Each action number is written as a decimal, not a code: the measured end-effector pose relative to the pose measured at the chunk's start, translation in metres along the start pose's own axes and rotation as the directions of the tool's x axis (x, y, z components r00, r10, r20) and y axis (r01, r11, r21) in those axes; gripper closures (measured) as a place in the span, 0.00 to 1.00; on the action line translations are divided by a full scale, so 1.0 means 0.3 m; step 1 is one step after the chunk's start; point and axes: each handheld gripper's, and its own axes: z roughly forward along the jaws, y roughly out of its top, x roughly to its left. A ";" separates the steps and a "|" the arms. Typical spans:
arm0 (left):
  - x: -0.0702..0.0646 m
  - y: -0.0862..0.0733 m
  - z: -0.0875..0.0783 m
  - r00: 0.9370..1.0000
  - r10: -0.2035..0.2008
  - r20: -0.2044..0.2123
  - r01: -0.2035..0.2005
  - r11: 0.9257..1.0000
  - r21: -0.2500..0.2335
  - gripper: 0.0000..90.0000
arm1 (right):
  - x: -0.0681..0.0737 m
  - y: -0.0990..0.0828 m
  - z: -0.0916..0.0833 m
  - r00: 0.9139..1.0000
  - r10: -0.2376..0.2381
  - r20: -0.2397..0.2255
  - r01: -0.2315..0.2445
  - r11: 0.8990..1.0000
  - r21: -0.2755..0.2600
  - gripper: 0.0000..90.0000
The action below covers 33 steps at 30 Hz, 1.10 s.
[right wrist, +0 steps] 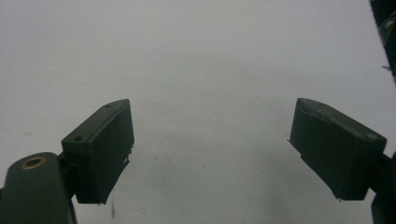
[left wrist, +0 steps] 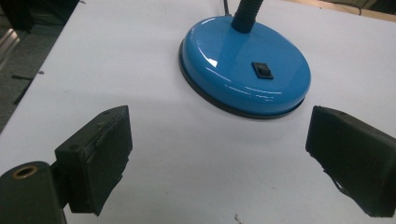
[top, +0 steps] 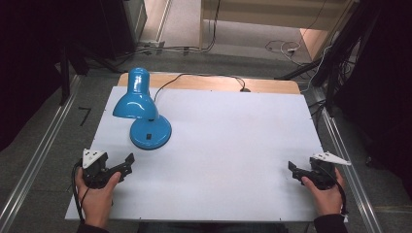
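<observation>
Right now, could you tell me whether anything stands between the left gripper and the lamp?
Nothing visible does. The left gripper is open, and bare table lies between it and the lamp base, whose switch faces the jaws.

left gripper (top: 127, 162): black body topped by a white-grey three-cornered plate with small dark holes; a black cable loops from its rear, on the side away from the lamp (top: 142, 109).
left gripper pads (left wrist: 100, 154): matte black rectangular blocks with worn, frayed edges; a brass-ringed hole sits in the arm below the left one.
right gripper (top: 291, 167): black, same pale three-cornered plate, black cable trailing along the wrist.
right gripper pads (right wrist: 103, 149): dark blocks with small screw recesses and another brass-ringed hole.
sleeves (top: 331, 223): dark fabric at both wrists.
</observation>
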 end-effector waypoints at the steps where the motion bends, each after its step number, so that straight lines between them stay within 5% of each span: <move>1: -0.001 0.002 0.001 1.000 0.000 -0.003 0.000 1.000 -0.001 0.09 | -0.001 -0.002 -0.015 1.000 0.014 -0.009 -0.014 1.000 -0.013 0.13; 33: -0.017 0.031 0.047 1.000 -0.008 0.005 0.008 1.000 -0.021 0.09 | 0.004 -0.003 -0.041 0.999 0.027 -0.033 -0.029 0.999 -0.036 0.13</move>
